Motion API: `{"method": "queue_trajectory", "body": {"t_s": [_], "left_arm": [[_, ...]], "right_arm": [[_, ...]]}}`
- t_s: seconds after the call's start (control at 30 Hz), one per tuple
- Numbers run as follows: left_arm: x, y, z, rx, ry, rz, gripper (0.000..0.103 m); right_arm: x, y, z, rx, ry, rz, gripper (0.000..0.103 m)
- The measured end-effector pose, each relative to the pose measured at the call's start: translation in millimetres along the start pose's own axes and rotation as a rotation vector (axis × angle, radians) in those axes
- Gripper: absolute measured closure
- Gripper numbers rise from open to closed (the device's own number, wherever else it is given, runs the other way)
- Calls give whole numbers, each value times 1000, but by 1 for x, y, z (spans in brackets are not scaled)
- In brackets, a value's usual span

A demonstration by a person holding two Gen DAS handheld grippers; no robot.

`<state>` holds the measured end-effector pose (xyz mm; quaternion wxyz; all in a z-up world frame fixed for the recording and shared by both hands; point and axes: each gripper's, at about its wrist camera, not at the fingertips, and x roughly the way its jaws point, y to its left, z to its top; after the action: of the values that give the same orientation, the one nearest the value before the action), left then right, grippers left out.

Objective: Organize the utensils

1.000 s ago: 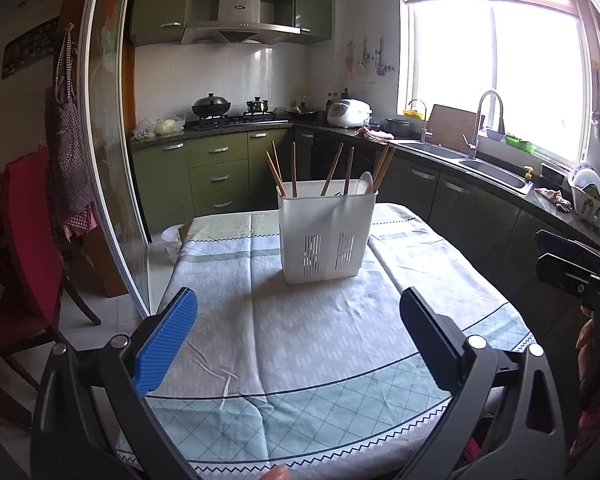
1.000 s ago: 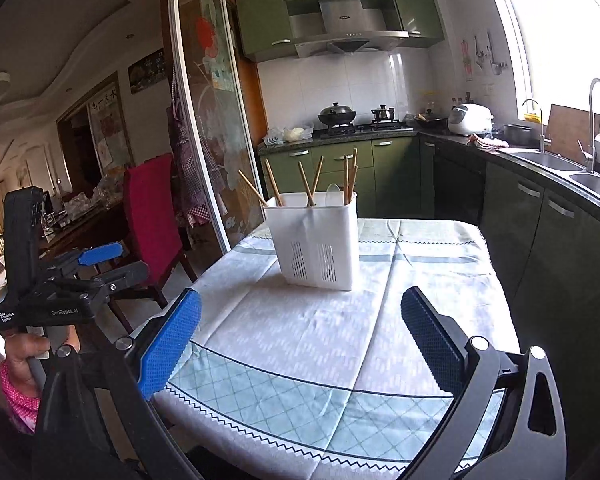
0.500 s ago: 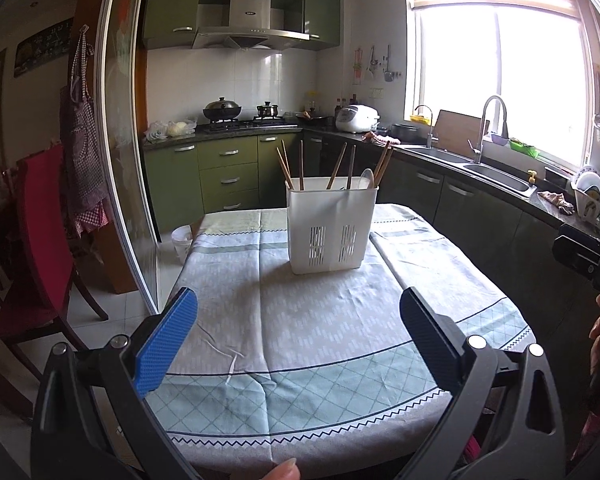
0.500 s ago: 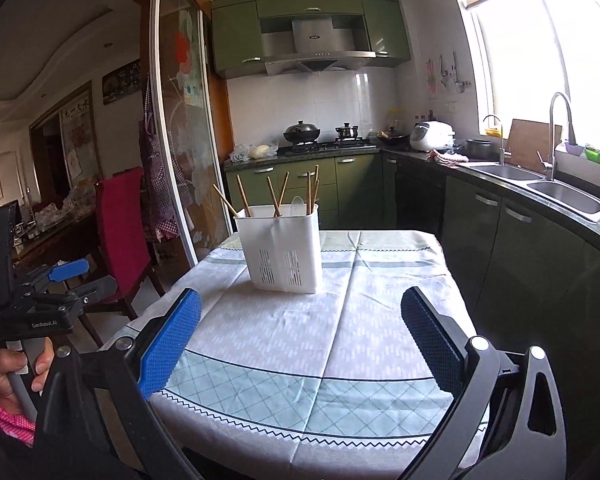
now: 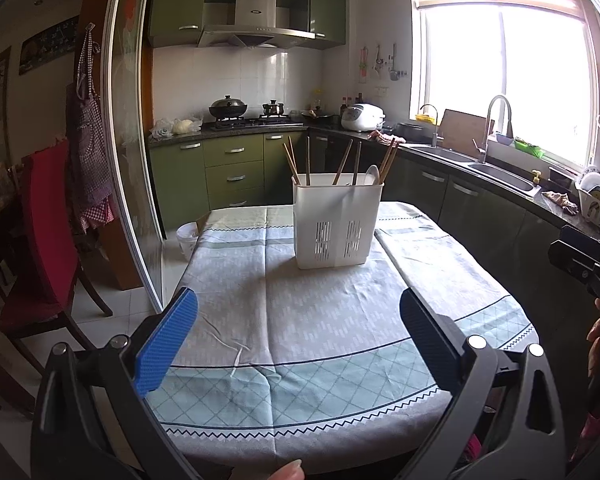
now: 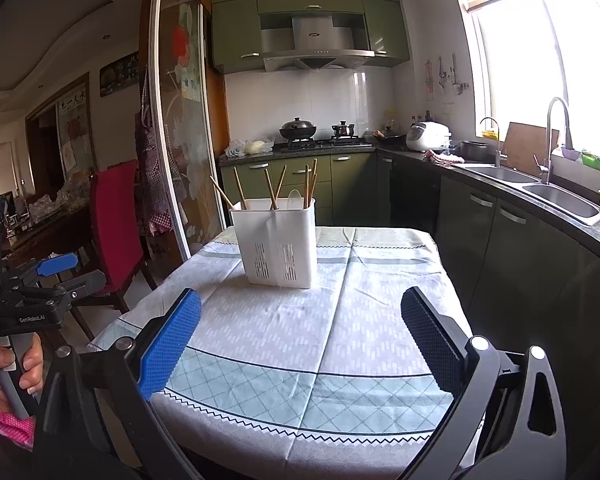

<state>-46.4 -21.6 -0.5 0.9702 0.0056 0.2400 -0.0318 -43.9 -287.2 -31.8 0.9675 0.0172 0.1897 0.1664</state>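
Over the last second both grippers have been drawn back from the desk [image 5: 440,280]: more of the near edge of its cloth is now seen, and the white utensil holder [image 5: 337,226] appears smaller and farther off. Nothing is left loose on the cloth, so the sorting is judged to be finished or very nearly so.

The left gripper [image 5: 298,334] is held with its fingers spread wide and empty; the right gripper [image 6: 300,338] is likewise spread and empty.

The holder stands upright toward the far edge of the desk, near its middle. It is a rigid, smooth plastic box, rectangular, with slotted vents low on its front wall. Slim wooden chopsticks [image 5: 342,162] lean out of it at mixed angles, and a pale spoon [image 6: 293,199] is seen among them. The cloth is soft and creased, with a lattice-patterned border.
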Motion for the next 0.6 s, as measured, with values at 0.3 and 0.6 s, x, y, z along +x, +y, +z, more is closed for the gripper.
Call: {"method": "queue_trajectory", "body": {"t_s": [0.3, 0.6], "left_arm": [[-2, 2, -1, 2, 0, 2, 7], [-1, 2, -1, 2, 3, 6, 7]], "right_arm": [[5, 2, 0, -8, 6, 8, 4], [7, 3, 0, -7, 12, 10, 4]]}}
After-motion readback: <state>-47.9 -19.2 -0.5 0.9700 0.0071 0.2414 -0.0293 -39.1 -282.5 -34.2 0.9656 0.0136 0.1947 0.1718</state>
